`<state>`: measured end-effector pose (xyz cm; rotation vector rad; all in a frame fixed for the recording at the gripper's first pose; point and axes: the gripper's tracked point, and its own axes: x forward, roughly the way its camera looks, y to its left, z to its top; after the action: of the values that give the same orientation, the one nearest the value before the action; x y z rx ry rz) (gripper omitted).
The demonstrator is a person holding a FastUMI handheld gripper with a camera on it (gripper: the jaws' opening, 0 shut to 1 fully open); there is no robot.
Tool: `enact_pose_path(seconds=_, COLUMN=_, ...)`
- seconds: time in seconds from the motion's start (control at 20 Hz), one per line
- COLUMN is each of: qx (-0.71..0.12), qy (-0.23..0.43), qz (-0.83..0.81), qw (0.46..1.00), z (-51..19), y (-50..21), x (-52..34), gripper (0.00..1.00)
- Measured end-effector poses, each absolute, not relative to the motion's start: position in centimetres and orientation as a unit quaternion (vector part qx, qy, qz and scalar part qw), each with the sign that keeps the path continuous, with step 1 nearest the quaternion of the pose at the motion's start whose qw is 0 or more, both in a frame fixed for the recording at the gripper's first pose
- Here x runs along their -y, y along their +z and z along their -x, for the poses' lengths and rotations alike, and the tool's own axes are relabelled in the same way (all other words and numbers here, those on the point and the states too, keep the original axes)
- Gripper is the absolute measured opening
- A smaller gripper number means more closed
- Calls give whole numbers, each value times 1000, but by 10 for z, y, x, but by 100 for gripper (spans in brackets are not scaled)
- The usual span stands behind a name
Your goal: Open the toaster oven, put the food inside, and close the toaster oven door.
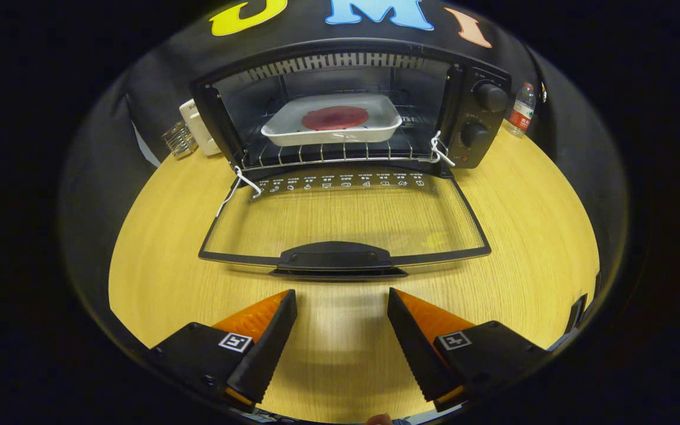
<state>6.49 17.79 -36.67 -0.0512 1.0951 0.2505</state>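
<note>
The gripper [342,298] hovers with jaws spread, empty; the toaster oven door [340,221] lies open just ahead, the food tray [332,127] inside beyond.

Too small to read: markings along the toaster oven [346,106] door [343,218] hinge edge and beside its knobs [489,97]; half-hidden behind the oven, a white box [197,127] and a bottle [522,110].

— What's carrying everything?
— A pale wood-grain table [157,265].
— And on it?
— The toaster oven [481,118], a water bottle [522,109] beside it, and a white box [198,127] with a wire rack [179,140] on its other side.
</note>
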Motion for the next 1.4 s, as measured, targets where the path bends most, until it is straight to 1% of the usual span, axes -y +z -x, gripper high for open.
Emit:
enact_pose_path(seconds=0.4, qx=-509, qy=100, qz=41, qw=854, z=-74, y=-371, x=-178, gripper=98)
enact_pose_path(seconds=0.85, qx=-476, qy=104, qz=27, qw=873, z=-75, y=-350, x=-179, gripper=98)
enact_pose_path(seconds=1.15, qx=-415, qy=102, qz=7, qw=904, z=-79, y=-291, x=-177, gripper=97)
enact_pose_path(seconds=1.4, qx=-381, qy=108, qz=20, qw=918, z=-93, y=-275, x=-178, gripper=96)
